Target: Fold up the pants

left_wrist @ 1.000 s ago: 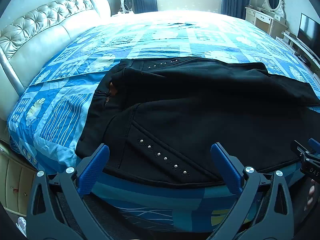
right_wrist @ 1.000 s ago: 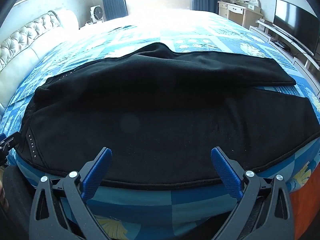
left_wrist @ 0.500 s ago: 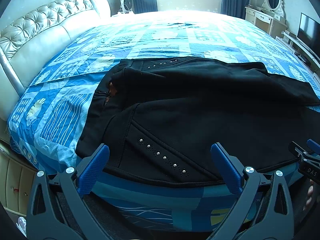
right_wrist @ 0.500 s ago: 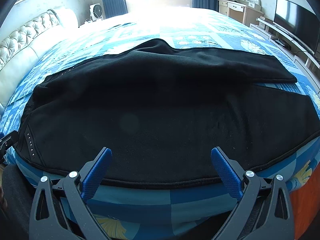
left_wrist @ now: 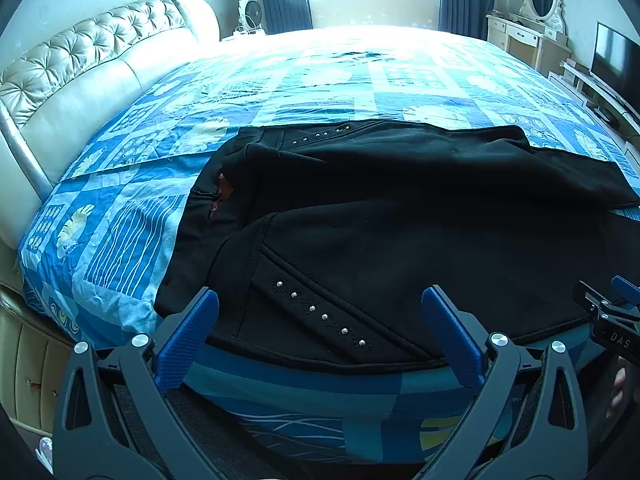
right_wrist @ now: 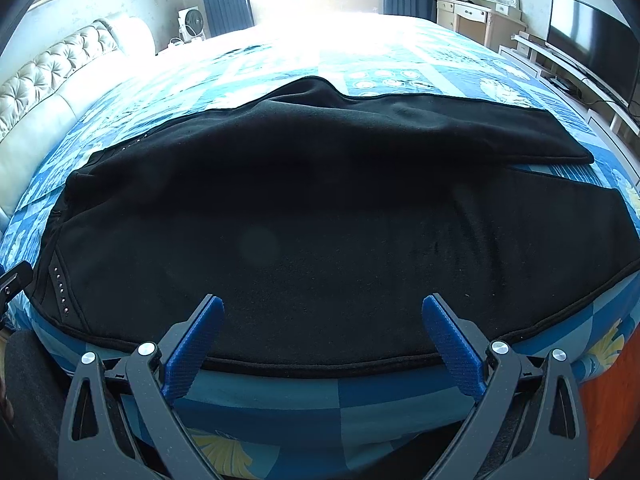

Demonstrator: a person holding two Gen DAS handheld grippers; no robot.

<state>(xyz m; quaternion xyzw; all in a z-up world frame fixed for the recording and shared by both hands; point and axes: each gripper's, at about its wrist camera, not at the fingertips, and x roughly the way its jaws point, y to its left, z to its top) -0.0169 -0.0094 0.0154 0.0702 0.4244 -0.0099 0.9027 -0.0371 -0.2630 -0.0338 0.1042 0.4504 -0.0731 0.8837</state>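
The pants (left_wrist: 400, 232) lie flat on the bed (left_wrist: 320, 80), along its near edge, and they are black. Their long axis runs across the bed, side to side: the waist points toward the headboard (left_wrist: 80, 68), and the legs (right_wrist: 460, 128) stretch away from the headboard toward the TV (right_wrist: 580, 36) side of the room. The far leg ends in a straight hem; the near leg reaches further and follows the mattress edge. At the waist end a slanted pocket seam carries a row of small metal studs (left_wrist: 320, 314), and a second row of studs sits along the far side of the waist. A small brown tag (left_wrist: 225, 190) shows inside the open waistband.

The left gripper (left_wrist: 320, 328) hovers over the near edge of the pants at the waist end, its blue fingers (left_wrist: 188, 340) spread wide and holding nothing. The right gripper (right_wrist: 322, 332) hovers further from the headboard, over the thigh part of the near leg, its fingers (right_wrist: 194, 344) likewise spread wide, with nothing between them.

In the left wrist view the right gripper's side shows at the frame edge, with the letters "DAS" legible on it; the rest of the word is cut off.
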